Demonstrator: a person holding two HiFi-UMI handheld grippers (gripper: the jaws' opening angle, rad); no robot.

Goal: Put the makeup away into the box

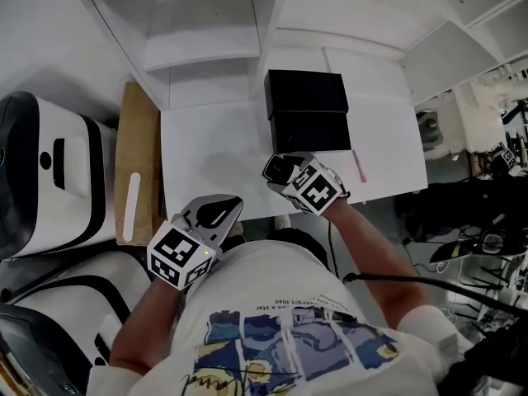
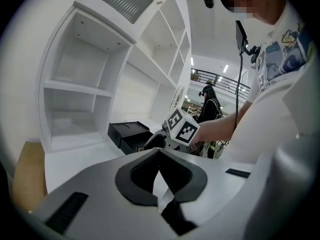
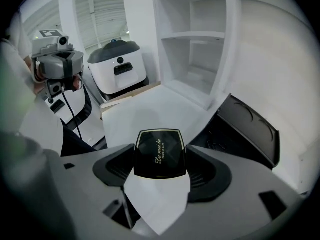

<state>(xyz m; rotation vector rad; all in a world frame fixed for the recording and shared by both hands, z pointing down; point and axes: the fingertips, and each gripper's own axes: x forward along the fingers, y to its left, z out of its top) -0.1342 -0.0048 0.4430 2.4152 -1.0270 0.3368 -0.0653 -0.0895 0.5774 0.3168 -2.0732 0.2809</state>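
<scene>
Black compact (image 3: pixel 160 154): we see it pinched between the two pads of the right hand-held gripper (image 3: pixel 160 166). It is square with rounded corners, has a thin gold rim and gold lettering on its lid, and its lid faces the camera.
Right hand-held gripper, head view (image 1: pixel 285 170): its tips are over the white counter (image 1: pixel 214 155), just in front of the box.
Black box (image 1: pixel 307 110): it stands open on the counter near the shelves. In the right gripper view it (image 3: pixel 245 129) lies just to the right of the compact, apart from it, and we can see its dark inside.
Left hand-held gripper (image 2: pixel 159 169): its pads are pressed together at the tips with nothing between them. In the head view it (image 1: pixel 216 213) is at the counter's front edge, well left of the box.
White shelf unit (image 1: pixel 198 48): it stands behind the counter, and we see bare shelves.
Pink stick (image 1: pixel 360 167): it lies on the counter just right of the box; we cannot tell what it is.
Brown cardboard (image 1: pixel 139 139): it is beside the counter's left edge.
White and black machine (image 1: pixel 49 172): it stands further left, on the floor.
</scene>
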